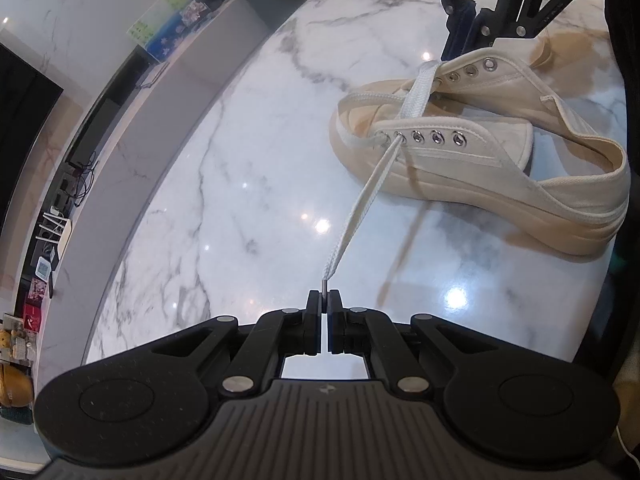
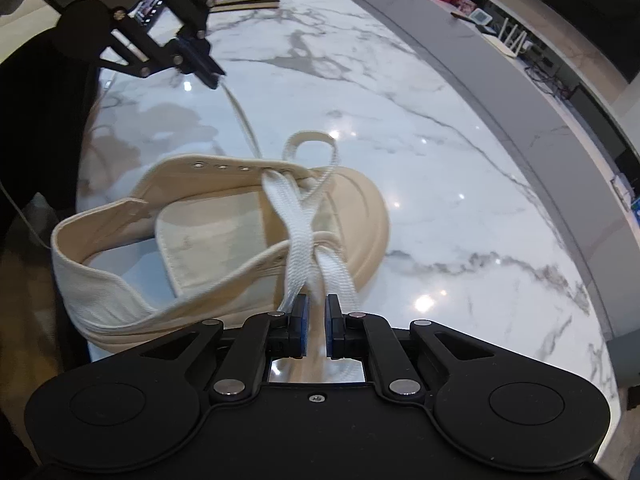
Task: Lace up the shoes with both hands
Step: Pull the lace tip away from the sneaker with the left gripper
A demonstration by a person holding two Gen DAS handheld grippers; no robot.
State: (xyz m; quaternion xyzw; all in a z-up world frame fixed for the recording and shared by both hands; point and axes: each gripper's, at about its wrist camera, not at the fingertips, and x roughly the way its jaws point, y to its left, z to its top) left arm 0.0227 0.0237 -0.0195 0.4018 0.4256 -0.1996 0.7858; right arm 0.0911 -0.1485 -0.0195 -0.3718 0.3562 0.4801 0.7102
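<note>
Black plastic jaws of the left gripper (image 1: 324,300) are closed on the stiff tip of a flat white woven shoelace (image 1: 360,208); only a hairline gap shows between the pads, filled by the lace tip; from the pinch point the lace runs taut, clear of the table, to the second eyelet of the nearer row on a cream canvas low-top sneaker with a thick rubber sole (image 1: 500,168); it then crosses the tongue opening toward the farther eyelet row.

Blue-padded fingers of the right gripper (image 2: 316,310) stand with a narrow gap between them; the other white lace section passes through that gap; the frame is blurred there, so firm pad contact on the lace cannot be confirmed; in the left wrist view the right gripper (image 1: 466,24) sits directly above the farther side of the sneaker, where that lace end rises.

Sneaker position: upright on its sole on a glossy white marble table with grey veining (image 1: 224,184); in the right wrist view the lace (image 2: 300,224) forms a cross over the tongue and a loose loop beyond the toe cap; the left gripper (image 2: 212,76) is well apart from the sneaker (image 2: 120,280), holding its lace end up and away.
</note>
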